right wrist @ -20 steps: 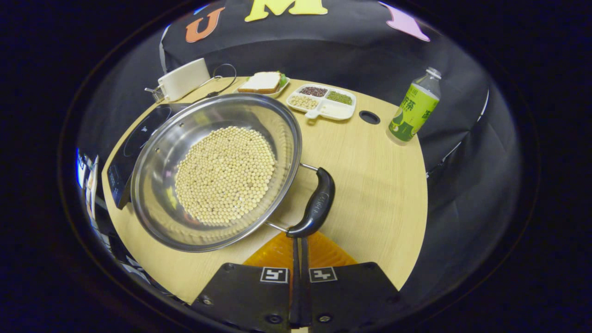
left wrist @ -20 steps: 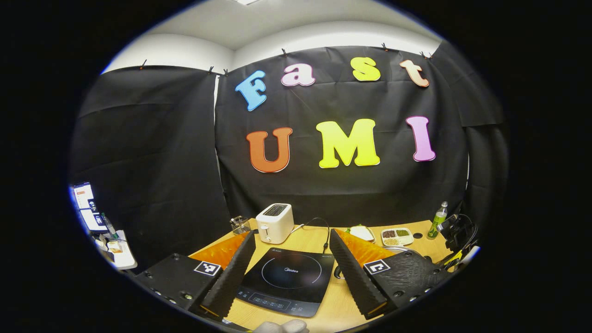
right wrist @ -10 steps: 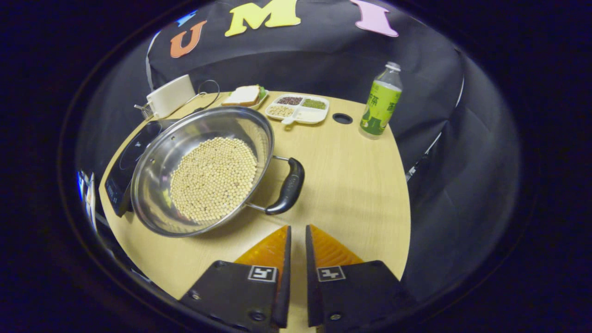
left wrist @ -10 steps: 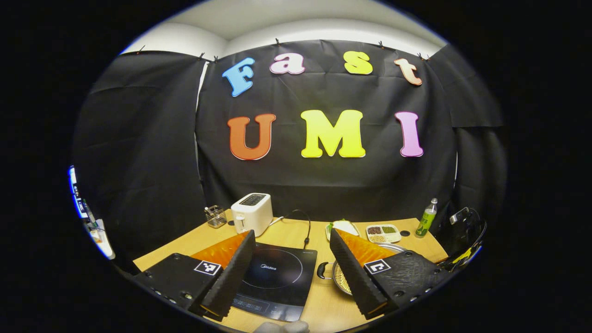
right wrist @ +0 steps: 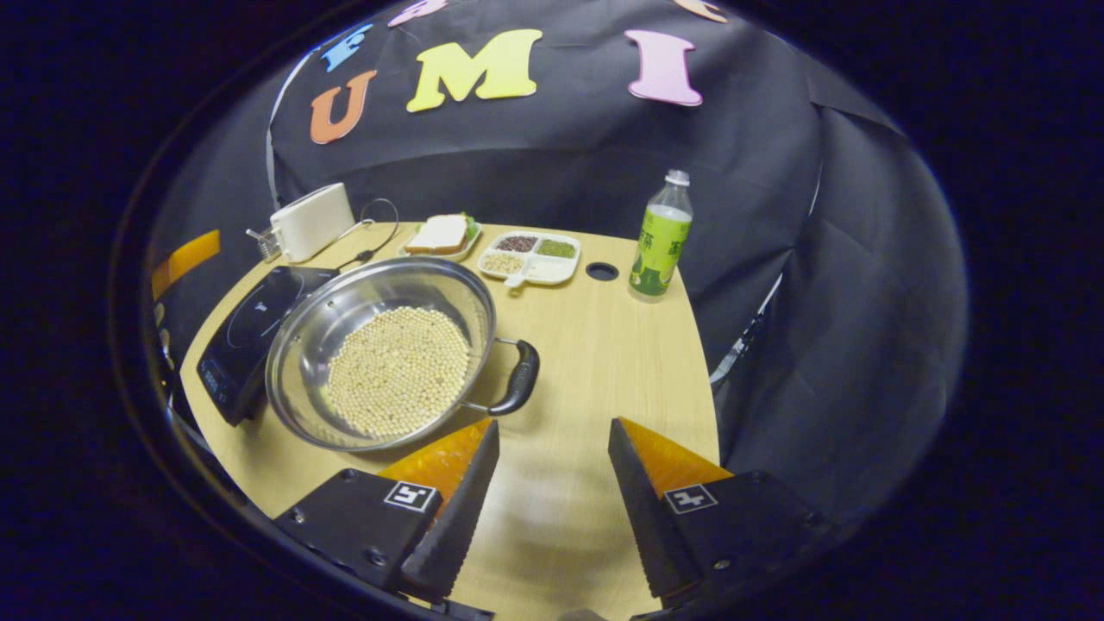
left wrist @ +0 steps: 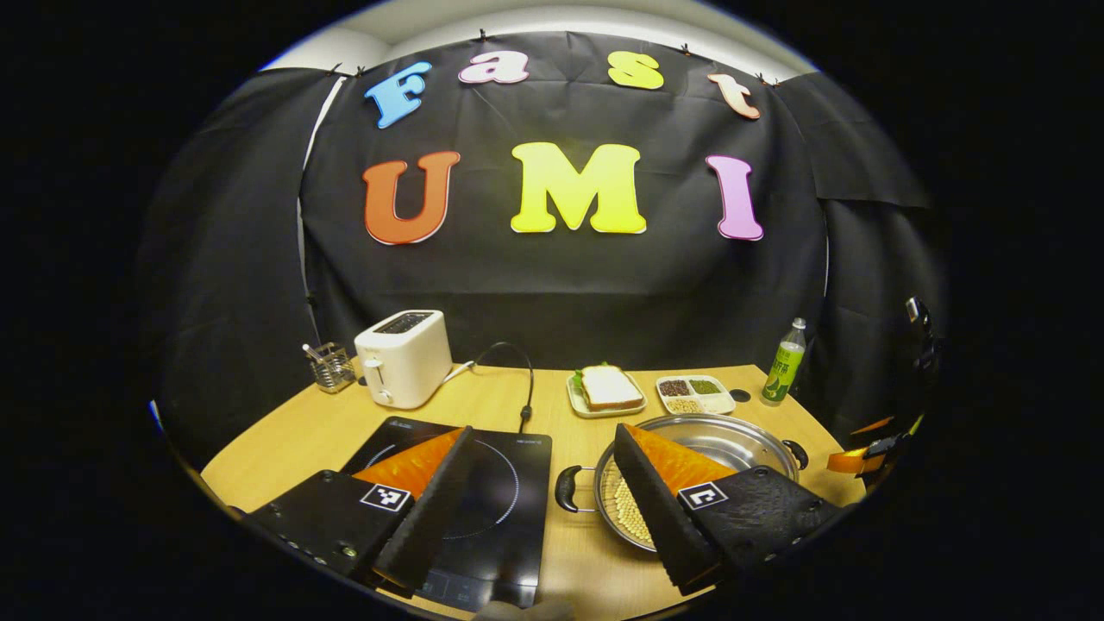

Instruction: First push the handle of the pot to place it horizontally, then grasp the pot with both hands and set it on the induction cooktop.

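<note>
The right gripper [right wrist: 552, 448], pressed together against the pot's near handle [right wrist: 517, 388] a second ago, has backed off and now stands spread, holding nothing. The left gripper [left wrist: 539, 453], also spread and empty, has swung to face the pot's other handle [left wrist: 567, 488]. The bean-filled pot [right wrist: 379, 362] sits mid-bench just beside the induction cooktop [right wrist: 246, 332] at the left edge, so the push looks done and the two-handed grasp comes next.

Both grippers look the same: the left gripper [left wrist: 543, 448] and right gripper [right wrist: 552, 440] have wedge-shaped, ridged jaws on chunky black mounts with square black-and-white tags and screws.
</note>
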`<state>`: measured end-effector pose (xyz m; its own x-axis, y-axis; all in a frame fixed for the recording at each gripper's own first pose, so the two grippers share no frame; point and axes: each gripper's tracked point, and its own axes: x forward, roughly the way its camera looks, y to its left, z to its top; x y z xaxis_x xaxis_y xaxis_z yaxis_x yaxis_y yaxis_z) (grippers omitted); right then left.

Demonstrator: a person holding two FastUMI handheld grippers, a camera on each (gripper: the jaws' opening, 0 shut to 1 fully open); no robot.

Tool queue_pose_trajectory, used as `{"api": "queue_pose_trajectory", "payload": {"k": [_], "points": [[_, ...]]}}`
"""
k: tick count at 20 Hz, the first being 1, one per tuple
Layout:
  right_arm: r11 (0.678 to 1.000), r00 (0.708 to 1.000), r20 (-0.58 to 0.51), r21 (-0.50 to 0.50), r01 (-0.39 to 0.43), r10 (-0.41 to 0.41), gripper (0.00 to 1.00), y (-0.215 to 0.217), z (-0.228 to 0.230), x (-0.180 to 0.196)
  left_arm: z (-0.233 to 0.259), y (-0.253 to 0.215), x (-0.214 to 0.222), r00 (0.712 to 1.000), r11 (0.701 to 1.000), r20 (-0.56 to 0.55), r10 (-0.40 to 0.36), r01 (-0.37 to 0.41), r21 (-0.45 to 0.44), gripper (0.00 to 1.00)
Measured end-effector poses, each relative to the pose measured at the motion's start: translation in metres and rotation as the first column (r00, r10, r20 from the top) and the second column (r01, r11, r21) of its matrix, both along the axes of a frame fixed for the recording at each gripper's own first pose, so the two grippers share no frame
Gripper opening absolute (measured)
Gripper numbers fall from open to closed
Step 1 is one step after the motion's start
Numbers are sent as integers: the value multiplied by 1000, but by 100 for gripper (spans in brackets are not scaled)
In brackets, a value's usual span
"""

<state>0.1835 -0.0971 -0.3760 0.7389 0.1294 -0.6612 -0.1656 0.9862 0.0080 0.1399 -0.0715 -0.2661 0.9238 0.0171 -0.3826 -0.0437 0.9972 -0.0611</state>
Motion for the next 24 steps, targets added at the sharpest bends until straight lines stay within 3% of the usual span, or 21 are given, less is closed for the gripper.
{"api": "queue_pose_trajectory", "payload": {"k": [6,12,24], "points": [[1000,1000,-6,10,-12,12,83,32,-7,28,-59,-14,17,995,999,-93,-47,46,-6,97],[999,998,-60,42,23,-20,81,47,-36,47,-95,-25,31,985,999,-164,-47,43,-31,97],[999,994,-108,30,17,-14,84,48,-53,61,-145,-47,46,949,996,-307,-74,53,-75,96]]}}
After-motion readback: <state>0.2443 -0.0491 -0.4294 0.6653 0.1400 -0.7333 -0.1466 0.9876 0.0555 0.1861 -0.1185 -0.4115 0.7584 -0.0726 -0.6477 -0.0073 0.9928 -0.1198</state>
